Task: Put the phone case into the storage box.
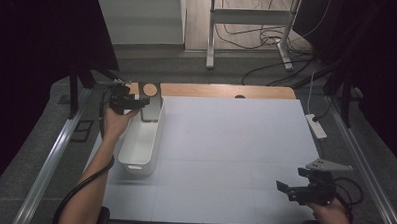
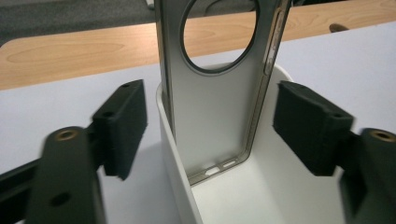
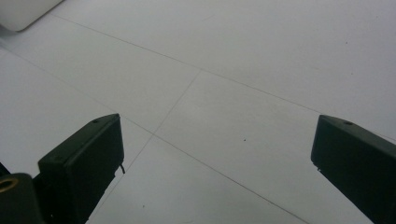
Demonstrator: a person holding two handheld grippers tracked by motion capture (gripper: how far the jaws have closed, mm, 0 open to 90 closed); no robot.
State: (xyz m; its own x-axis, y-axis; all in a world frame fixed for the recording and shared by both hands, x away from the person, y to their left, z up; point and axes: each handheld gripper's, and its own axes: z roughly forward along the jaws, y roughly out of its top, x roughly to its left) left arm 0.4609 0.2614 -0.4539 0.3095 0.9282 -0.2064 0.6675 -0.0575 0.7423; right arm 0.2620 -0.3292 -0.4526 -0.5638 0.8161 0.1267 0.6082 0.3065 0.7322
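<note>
The phone case (image 2: 212,116) stands upright at the far end of the white bin (image 1: 140,140) on the table's (image 1: 225,153) left side, leaning on the bin's far wall. The left claw (image 2: 210,128) brackets it with pads apart, not touching. The right claw (image 3: 215,158) waits open, near right. Brushed on withdrawal, the case could topple.

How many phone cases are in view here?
1: the phone case stands upright at the far end of the white bin, between the left gripper's open fingers.
</note>
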